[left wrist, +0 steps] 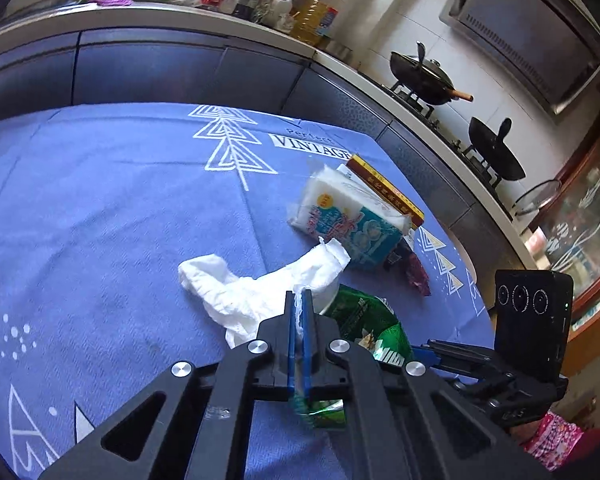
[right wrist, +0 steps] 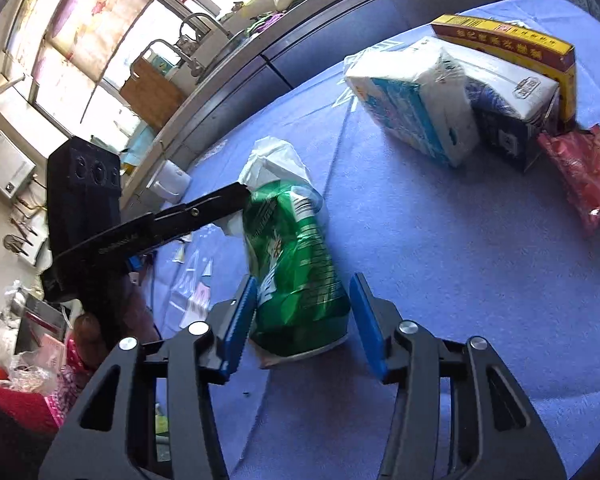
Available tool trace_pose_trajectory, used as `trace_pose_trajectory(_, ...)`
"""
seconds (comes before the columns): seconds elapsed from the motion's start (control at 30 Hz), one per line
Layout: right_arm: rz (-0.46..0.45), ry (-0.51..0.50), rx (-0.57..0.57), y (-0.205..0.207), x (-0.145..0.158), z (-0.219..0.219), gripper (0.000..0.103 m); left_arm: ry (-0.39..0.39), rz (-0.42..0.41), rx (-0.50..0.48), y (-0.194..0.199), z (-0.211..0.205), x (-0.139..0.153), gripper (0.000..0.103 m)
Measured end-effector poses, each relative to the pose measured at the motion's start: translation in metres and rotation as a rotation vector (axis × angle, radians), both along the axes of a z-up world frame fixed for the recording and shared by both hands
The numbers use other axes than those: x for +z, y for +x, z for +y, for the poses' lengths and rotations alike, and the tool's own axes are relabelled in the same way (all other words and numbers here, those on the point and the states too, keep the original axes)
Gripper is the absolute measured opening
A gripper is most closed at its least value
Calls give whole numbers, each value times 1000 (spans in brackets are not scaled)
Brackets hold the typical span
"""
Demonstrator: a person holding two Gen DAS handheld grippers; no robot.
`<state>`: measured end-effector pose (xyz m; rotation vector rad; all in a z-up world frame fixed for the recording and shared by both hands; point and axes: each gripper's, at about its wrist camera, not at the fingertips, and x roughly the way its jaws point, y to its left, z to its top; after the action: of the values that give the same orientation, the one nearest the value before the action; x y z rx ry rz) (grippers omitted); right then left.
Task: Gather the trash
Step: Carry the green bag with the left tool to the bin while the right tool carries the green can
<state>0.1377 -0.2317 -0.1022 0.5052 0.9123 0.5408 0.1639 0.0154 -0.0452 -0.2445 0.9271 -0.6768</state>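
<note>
Left gripper [left wrist: 299, 300] pinched white tissue [left wrist: 256, 292] on blue tablecloth [left wrist: 100, 220]. Right gripper [right wrist: 304, 304] spread around crushed green can [right wrist: 296, 256], left pad touching, right pad apart; can beside tissue.

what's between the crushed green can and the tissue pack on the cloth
In the right wrist view, only bare blue tablecloth separates the green can from the tissue pack. The left wrist view adds the crumpled white tissue, reaching toward the pack.

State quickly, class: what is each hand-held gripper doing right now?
Left hand-held gripper: closed, pinching the white tissue.
Right hand-held gripper: open around the crushed green can, right pad clear of it.
</note>
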Motion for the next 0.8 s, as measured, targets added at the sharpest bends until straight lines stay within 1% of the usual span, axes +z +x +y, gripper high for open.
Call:
trace_pose_trajectory(0.03, -4, 11, -2, 0, 3, 2, 39, -26, 15, 11, -1, 5, 0, 3)
trace_pose_trajectory(0.07, -17, 18, 1, -3, 7, 2, 26, -59, 25, 23, -3, 11, 1, 3)
trace_pose_trajectory(0.1, -26, 49, 8, -6, 10, 0, 18, -92, 30, 32, -5, 18, 4, 3)
trace_pose_trajectory(0.13, -23, 80, 8, -9, 13, -4, 13, -118, 29, 38, -8, 23, 8, 3)
trace_pose_trajectory(0.23, -9, 93, -16, -16, 17, -14, 11, -181, 24, 29, -16, 28, 20, 3)
trace_pose_trajectory(0.37, 12, 95, -11, -26, 17, -20, 11, -171, 6, 4, -23, 17, 32, 3)
trace_pose_trajectory(0.43, 34, 88, -5, -32, 13, -21, 16, -149, 9, -5, -27, 9, 31, 3)
trace_pose_trajectory(0.47, 44, 79, -4, -29, 11, -20, 24, -140, 14, -9, -28, 6, 29, 3)
trace_pose_trajectory(0.5, 60, 73, -1, -29, 8, -18, 30, -133, 26, -13, -29, 3, 24, 3)
trace_pose_trajectory(0.53, 69, 76, 1, -31, 4, -19, 38, -128, 42, -15, -29, -1, 19, 3)
trace_pose_trajectory(0.63, 87, 96, 12, -27, -5, -13, 41, -124, 93, -25, -30, -8, 2, 3)
trace_pose_trajectory(0.7, 91, 140, 13, -20, -9, -11, 41, -110, 119, -25, -31, -10, -10, 3)
trace_pose_trajectory(0.73, 100, 163, 12, -17, -12, -11, 36, -102, 129, -27, -31, -11, -14, 3)
trace_pose_trajectory(0.77, 110, 202, 13, -13, -16, -10, 25, -97, 137, -27, -32, -12, -17, 3)
trace_pose_trajectory(0.8, 117, 250, 9, -11, -18, -12, 20, -95, 144, -27, -33, -12, -18, 3)
